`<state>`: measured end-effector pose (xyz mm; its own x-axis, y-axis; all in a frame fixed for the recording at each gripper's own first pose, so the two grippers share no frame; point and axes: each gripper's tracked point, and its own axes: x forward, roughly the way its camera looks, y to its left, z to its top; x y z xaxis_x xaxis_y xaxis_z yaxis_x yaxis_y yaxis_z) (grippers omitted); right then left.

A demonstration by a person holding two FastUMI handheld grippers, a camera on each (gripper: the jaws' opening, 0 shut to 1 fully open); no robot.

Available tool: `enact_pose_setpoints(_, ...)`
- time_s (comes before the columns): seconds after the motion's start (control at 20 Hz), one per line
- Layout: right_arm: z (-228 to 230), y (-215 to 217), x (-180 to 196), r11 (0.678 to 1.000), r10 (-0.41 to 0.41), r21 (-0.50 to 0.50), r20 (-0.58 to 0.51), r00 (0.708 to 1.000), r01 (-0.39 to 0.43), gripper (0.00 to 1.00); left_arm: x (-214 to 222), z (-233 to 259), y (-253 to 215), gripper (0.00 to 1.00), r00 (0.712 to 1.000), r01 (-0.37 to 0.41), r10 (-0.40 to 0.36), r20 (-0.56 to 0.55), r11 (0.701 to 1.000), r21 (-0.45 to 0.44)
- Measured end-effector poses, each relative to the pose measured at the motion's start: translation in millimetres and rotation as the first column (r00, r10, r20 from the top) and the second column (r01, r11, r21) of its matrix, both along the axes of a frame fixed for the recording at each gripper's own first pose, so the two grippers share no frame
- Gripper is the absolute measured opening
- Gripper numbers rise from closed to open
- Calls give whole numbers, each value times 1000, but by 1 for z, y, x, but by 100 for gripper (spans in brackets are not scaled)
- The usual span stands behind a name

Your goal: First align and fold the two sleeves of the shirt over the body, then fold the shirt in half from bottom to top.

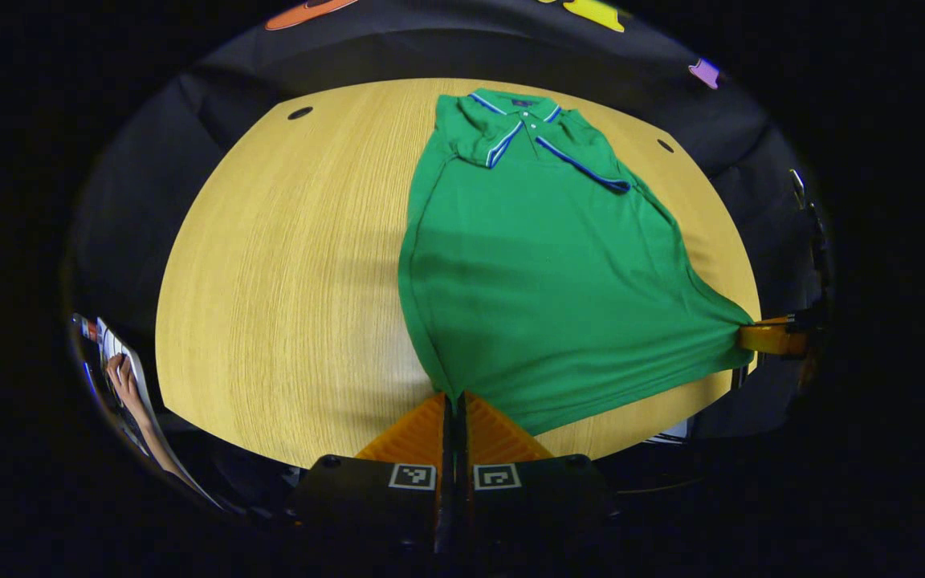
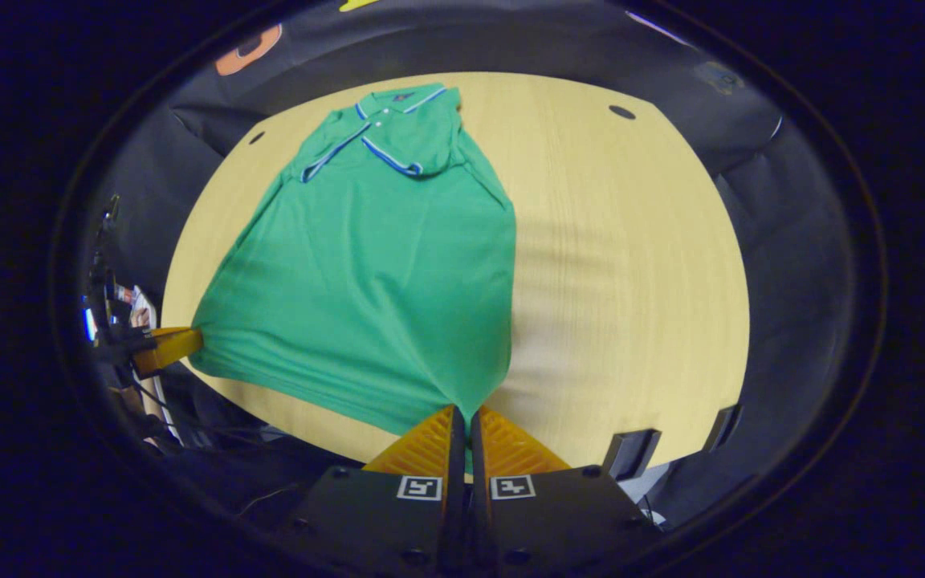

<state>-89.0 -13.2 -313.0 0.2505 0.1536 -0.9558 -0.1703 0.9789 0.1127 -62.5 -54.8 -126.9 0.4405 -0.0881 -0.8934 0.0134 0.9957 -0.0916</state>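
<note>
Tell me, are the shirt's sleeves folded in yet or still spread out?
Folded in. Both sleeves lie across the chest of the green shirt, below the collar. The left gripper and right gripper pinch the bottom corners.

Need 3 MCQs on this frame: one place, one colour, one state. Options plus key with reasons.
1. Where does the left gripper hold the shirt?
A collar
B bottom hem corner
C sleeve

2. The shirt's colour?
A green with blue-and-white trim
B red
C plain white

3. State of the sleeves?
A spread out flat
B folded over the body
C hanging off the table

Key: B, the hem runs into its closed fingers, with the right gripper on the other corner; A, seen at the collar and the cuffs; B, both cuffs lie across the chest.
</note>
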Motion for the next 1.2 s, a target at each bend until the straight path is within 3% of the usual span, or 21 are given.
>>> enact_pose_setpoints(0.35,60,16,76,1000,17,19,150,989,-20,5,89,81,11,3,990,3,-7,141,1000,26)
enact_pose_setpoints(0.8,93,22,171,999,-31,27,249,968,25,8,178,113,23,3,970,8,-20,241,999,47)
enact_pose_setpoints(1.2,96,27,272,999,-31,-16,364,931,39,7,283,138,31,3,939,7,-39,342,995,95)
